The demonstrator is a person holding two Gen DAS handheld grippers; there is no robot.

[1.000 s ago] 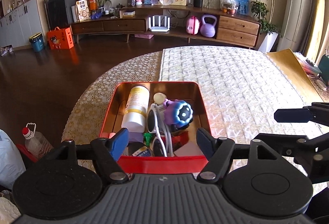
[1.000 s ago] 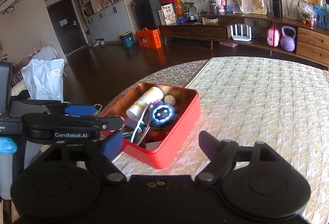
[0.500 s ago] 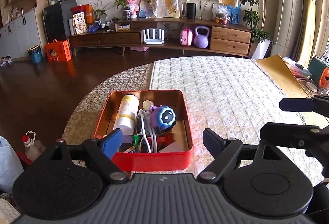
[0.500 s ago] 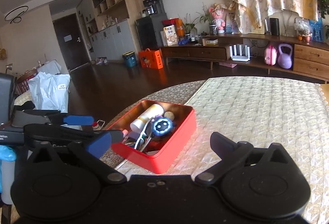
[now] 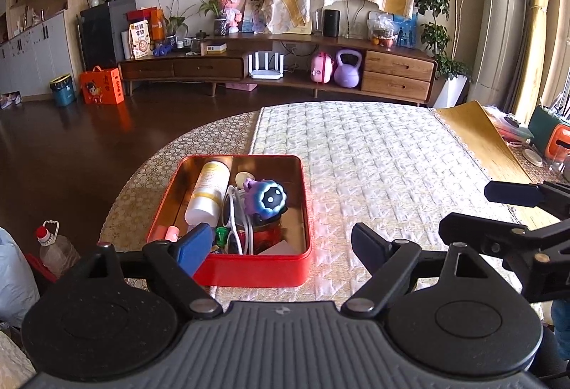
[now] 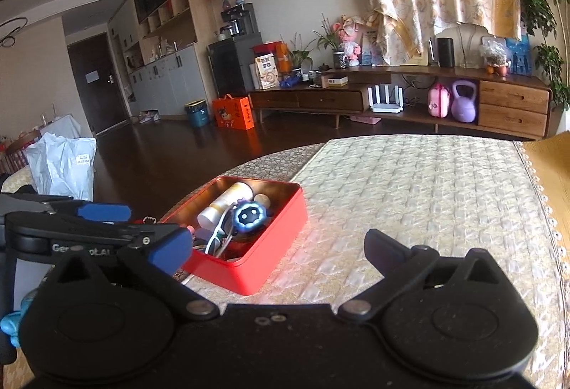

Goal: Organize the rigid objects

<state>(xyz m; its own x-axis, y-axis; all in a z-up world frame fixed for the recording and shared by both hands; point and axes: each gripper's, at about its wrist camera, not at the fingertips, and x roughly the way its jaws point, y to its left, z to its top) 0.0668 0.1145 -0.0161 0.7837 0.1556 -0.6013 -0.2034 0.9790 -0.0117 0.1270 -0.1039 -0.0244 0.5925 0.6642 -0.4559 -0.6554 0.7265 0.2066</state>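
Note:
A red tin box point(image 5: 249, 269) sits on the quilted table near its left edge; it also shows in the right wrist view point(image 6: 270, 257). Inside lie a white bottle point(image 5: 208, 191), white sunglasses point(image 5: 233, 221), a purple-blue round toy point(image 5: 269, 198) and several small items. My left gripper point(image 5: 281, 244) is open and empty, raised just behind the box's near wall. My right gripper point(image 6: 278, 248) is open and empty, to the right of the box and above the table. The right gripper's fingers point(image 5: 513, 193) show at the right of the left wrist view.
The table's rounded left edge point(image 5: 149, 171) drops to a dark wood floor with a plastic bottle point(image 5: 53, 246) and a white bag point(image 6: 62, 164). A yellow mat point(image 5: 473, 132) and containers point(image 5: 552, 139) lie at the table's right side. A long sideboard point(image 5: 285, 68) stands against the far wall.
Both grippers have pulled back and up from the red box, which now looks smaller and farther. Both stay open and empty. The box's contents have not moved.

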